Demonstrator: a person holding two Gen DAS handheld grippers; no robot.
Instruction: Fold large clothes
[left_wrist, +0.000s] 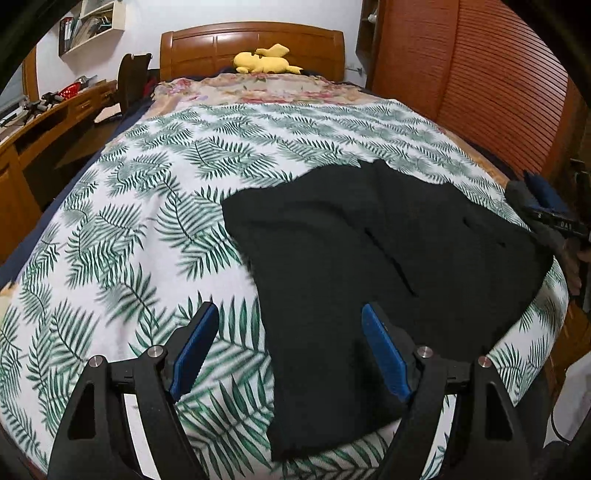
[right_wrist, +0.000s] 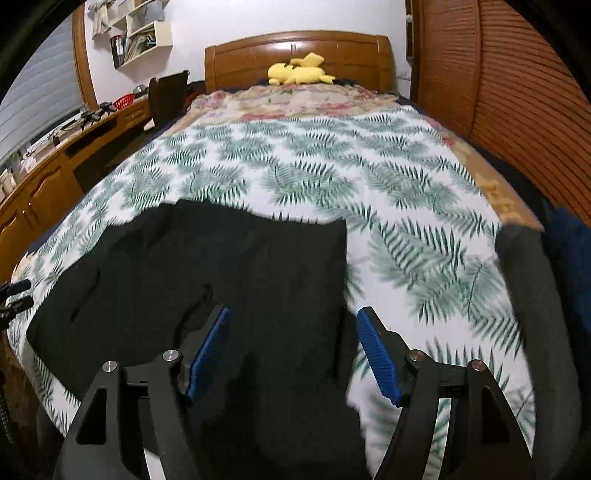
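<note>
A wide bed (left_wrist: 258, 125) fills both views, covered by a white sheet printed with green fern leaves (right_wrist: 332, 177), which gives a flat surface for folding. At its far end, against the wooden headboard (left_wrist: 251, 44), lies a yellow soft toy (left_wrist: 264, 61), well clear of the work.

The black garment (left_wrist: 369, 251) lies spread on the near part of the sheet, close to the foot edge, already flat and roughly squared, with a seam or fold line running across it. It looks partly folded, and another fold probably comes next.

The left gripper (left_wrist: 290, 332) hangs over the garment's left border, its blue pads (left_wrist: 194, 354) spread wide with nothing between them, released. The right gripper (right_wrist: 291, 336) is over the garment's right border, also released and empty. Each sits at its own side, likely so the two can take matching edges together.
</note>
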